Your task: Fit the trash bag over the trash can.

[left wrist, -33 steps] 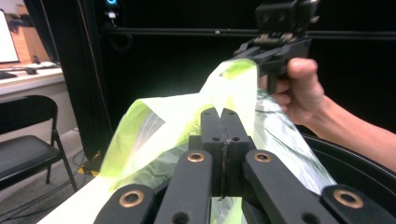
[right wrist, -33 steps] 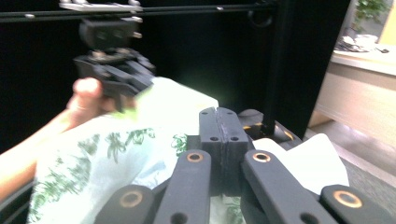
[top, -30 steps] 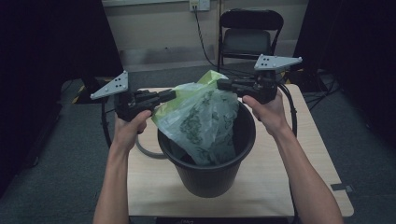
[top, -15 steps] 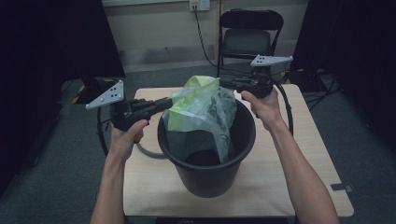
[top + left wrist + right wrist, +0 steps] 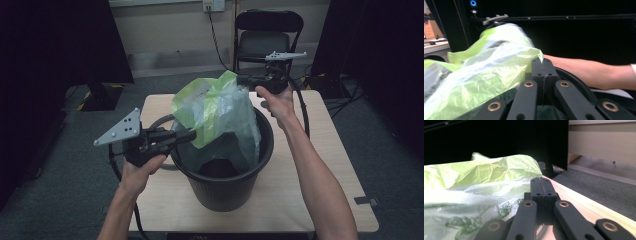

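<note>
Green-tinted plastic bag liner (image 5: pixel 215 112) stretched over the black waste bin (image 5: pixel 225 180), mid-table toward the near edge; its bottom hangs inside. Left gripper (image 5: pixel 192 135) jaws clamped tight on the bag's hem at the bin's left rim. Right gripper (image 5: pixel 245 80) jaws pinched on the opposite hem at the far rim. To seat the liner well: keep both pinches firm, spread the mouth wider than the rim, pull down evenly outside it, no tearing.

One green plastic bag (image 5: pixel 215 112), one black bin (image 5: pixel 225 170), one table (image 5: pixel 320 200), one chair (image 5: pixel 267 40) at twelve o'clock, two grippers — left (image 5: pixel 192 135), right (image 5: pixel 245 79).
</note>
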`<state>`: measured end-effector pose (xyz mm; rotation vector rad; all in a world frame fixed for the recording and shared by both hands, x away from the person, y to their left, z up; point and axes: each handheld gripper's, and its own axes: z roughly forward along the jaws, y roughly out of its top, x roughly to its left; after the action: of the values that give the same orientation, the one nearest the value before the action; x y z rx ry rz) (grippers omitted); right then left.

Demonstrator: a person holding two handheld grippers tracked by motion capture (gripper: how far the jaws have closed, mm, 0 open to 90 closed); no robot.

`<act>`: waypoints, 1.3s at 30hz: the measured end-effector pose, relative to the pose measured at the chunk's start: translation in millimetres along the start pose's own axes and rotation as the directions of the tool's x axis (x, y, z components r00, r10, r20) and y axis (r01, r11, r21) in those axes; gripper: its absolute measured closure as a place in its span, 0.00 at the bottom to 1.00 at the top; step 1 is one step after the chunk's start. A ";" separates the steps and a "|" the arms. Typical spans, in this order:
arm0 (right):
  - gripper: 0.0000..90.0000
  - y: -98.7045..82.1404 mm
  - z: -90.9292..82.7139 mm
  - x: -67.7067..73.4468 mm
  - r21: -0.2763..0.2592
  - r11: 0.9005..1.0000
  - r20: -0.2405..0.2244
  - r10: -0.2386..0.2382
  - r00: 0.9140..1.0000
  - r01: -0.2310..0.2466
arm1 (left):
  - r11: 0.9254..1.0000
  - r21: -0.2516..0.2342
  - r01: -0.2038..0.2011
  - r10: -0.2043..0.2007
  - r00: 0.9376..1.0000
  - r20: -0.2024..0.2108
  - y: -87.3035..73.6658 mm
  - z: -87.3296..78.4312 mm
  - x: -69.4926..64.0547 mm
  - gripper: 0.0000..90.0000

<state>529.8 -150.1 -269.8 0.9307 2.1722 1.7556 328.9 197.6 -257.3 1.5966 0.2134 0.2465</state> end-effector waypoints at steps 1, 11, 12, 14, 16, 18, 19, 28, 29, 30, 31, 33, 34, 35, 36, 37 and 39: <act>1.00 0.0 0.0 0.0 0.000 1.000 0.000 0.000 1.000 0.000 | 1.000 0.000 0.000 0.000 1.000 0.000 0.0 0.0 0.0 1.00; 1.00 -3.7 15.0 -14.6 0.004 0.999 0.041 0.052 0.998 -0.052 | 0.999 0.012 -0.031 0.030 0.998 0.062 -0.5 -4.3 -45.1 1.00; 1.00 -3.9 17.1 -16.4 0.005 0.998 0.048 0.060 0.997 -0.061 | 0.999 0.018 -0.043 0.042 0.997 0.069 0.7 -3.5 -49.6 1.00; 1.00 -4.3 18.3 -16.6 0.001 0.998 0.050 0.063 0.997 -0.063 | 0.998 0.031 -0.053 0.051 0.996 0.069 1.3 -0.5 -54.9 1.00; 1.00 -4.5 18.9 -14.7 0.003 0.998 0.048 0.058 0.997 -0.059 | 0.998 0.025 -0.055 0.053 0.996 0.072 0.5 1.5 -54.3 1.00; 1.00 -4.5 17.9 -11.5 0.001 0.999 0.031 0.048 0.998 -0.048 | 0.999 0.019 -0.051 0.050 0.997 0.066 0.3 1.9 -52.5 0.91; 1.00 -4.5 17.9 -11.5 0.001 0.999 0.031 0.048 0.998 -0.048 | 0.999 0.017 -0.050 0.048 0.997 0.055 0.6 1.8 -50.8 0.91; 1.00 -7.9 3.9 2.5 -0.022 1.000 -0.024 0.000 1.000 -0.001 | 0.998 -0.050 -0.039 0.039 0.999 -0.008 16.8 -8.3 -34.6 0.60; 1.00 -7.9 3.9 2.5 -0.022 1.000 -0.024 0.000 1.000 -0.001 | 0.998 -0.050 -0.039 0.039 0.999 -0.008 16.8 -8.3 -34.6 0.59; 1.00 -9.0 1.9 4.1 -0.026 1.000 -0.028 -0.009 1.000 0.008 | 0.998 -0.056 -0.042 0.042 0.999 -0.013 18.5 -10.1 -34.6 0.58; 1.00 -9.0 1.9 4.1 -0.026 1.000 -0.028 -0.009 1.000 0.008 | 0.997 -0.055 -0.046 0.045 0.999 -0.020 20.0 -11.9 -34.5 0.58; 1.00 -10.4 -0.7 6.2 -0.028 0.999 -0.038 -0.016 0.999 0.015 | 0.997 -0.057 -0.051 0.049 0.998 -0.032 22.6 -15.6 -33.3 0.55; 1.00 -11.7 -2.6 8.5 -0.030 0.999 -0.045 -0.023 0.999 0.022 | 0.997 -0.068 -0.046 0.044 0.998 -0.042 25.1 -19.3 -31.6 0.53; 1.00 -12.3 -2.8 9.4 -0.030 0.999 -0.050 -0.027 0.998 0.026 | 0.997 -0.068 -0.046 0.044 0.998 -0.042 25.1 -19.3 -31.6 0.53; 1.00 -12.9 -3.0 10.6 -0.027 0.999 -0.051 -0.034 0.998 0.033 | 0.996 -0.074 -0.048 0.044 0.998 -0.050 26.8 -21.5 -30.4 0.52; 1.00 -12.9 -3.0 10.6 -0.027 0.999 -0.051 -0.034 0.998 0.033 | 0.996 -0.079 -0.049 0.045 0.998 -0.052 28.6 -23.5 -29.5 0.52; 1.00 -14.2 -2.3 12.7 -0.021 0.999 -0.059 -0.040 0.997 0.039 | 0.994 -0.091 -0.058 0.052 0.996 -0.068 32.8 -26.1 -27.8 0.52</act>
<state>513.8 -146.0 -279.5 0.8349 2.1895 1.8053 294.2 213.3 -224.3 1.5052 0.2058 0.3474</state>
